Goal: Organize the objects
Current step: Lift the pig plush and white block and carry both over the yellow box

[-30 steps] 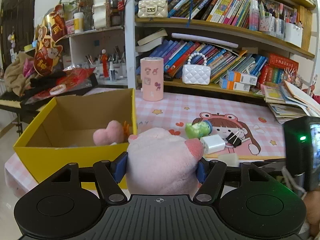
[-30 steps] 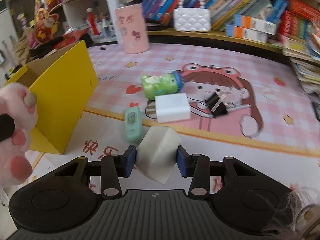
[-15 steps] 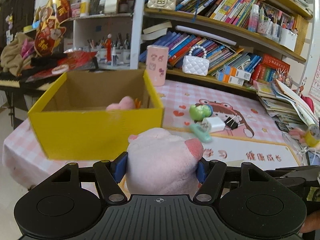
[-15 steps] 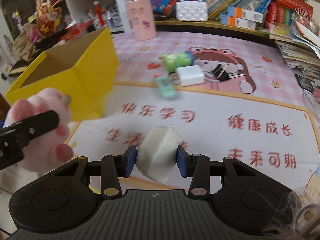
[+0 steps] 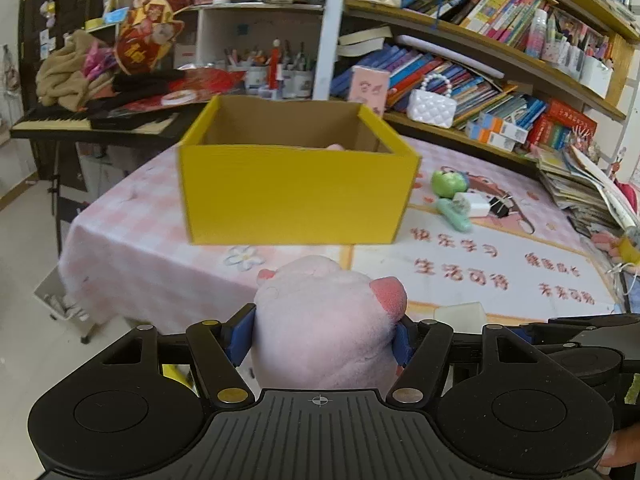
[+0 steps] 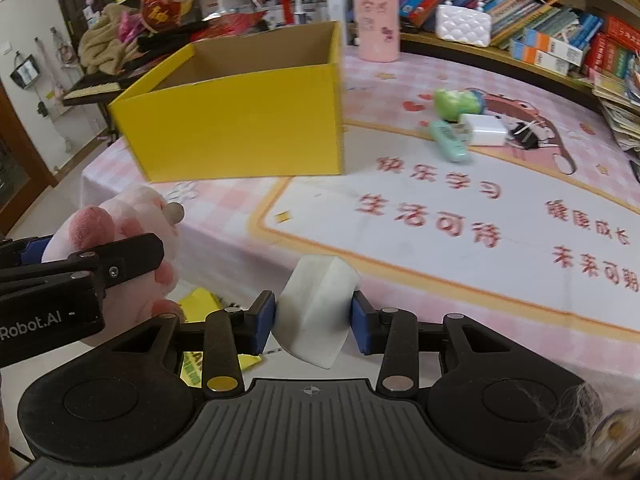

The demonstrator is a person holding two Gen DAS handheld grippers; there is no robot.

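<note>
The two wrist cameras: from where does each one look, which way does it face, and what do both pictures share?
Left wrist: sits behind the left gripper, which clamps a pink plush toy; faces the yellow box and bookshelves; a fingertip shows bottom right.
Right wrist: sits behind the right gripper, which clamps a white block; faces the table mat and box; the left gripper shows at left.
Shared: box, plush toy, white block, green toy, white charger.

Crowded bookshelves [image 5: 480, 52] run along the back wall behind the table [image 5: 132, 240], which wears a pink checked cloth. A keyboard [image 5: 72, 122] on a stand sits left, heaped with what looks like clothing. Pale floor [image 5: 28, 272], bright daylight.
</note>
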